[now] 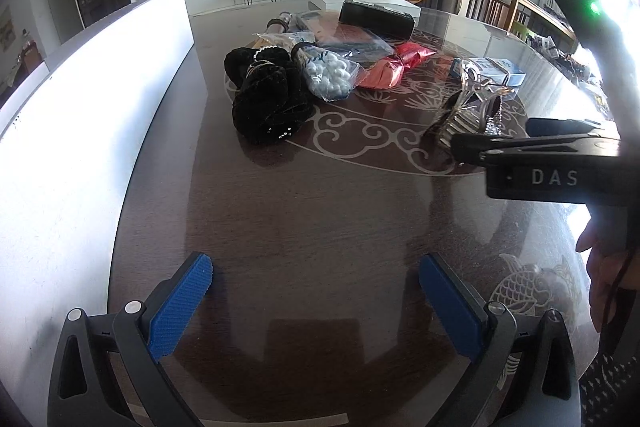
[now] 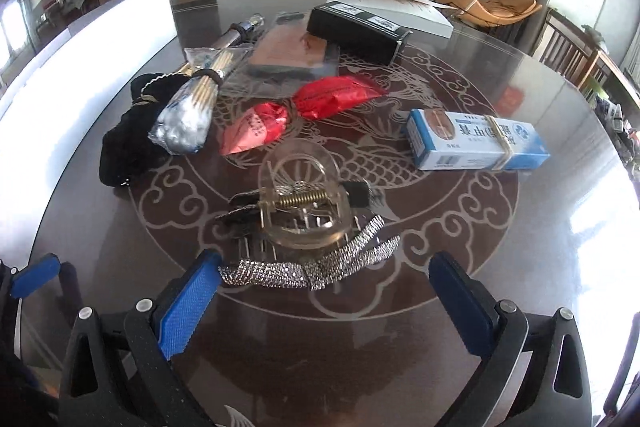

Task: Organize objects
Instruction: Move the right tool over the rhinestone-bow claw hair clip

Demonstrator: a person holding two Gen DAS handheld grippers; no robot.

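On the dark tabletop (image 2: 500, 267), right in front of the right gripper (image 2: 324, 291), lay a clear hair clip (image 2: 304, 203) with a sparkly ribbon (image 2: 308, 267) trailing from it. The gripper's blue pads stood wide apart and held nothing, with one end of the ribbon touching, or very nearly touching, the left pad. The left gripper (image 1: 316, 303) hovered over a bare patch of tabletop, also spread open and empty.

From where I stood, the clip looked like the risky pick. Its plastic was smooth and rounded, so a squeeze across the curve could have shot it out sideways over the glossy surface. A grab at the ribbon alone might have let the clip swing and knock the blue box (image 2: 476, 143) nearby. Pressing on the spring handles could have popped the teeth open.

Further back, a red bag (image 2: 304, 107), a packet of cotton swabs (image 2: 188, 115) and a black furry thing (image 2: 128, 135) lay crowded together, so reaching for one could easily have dragged its neighbours along.
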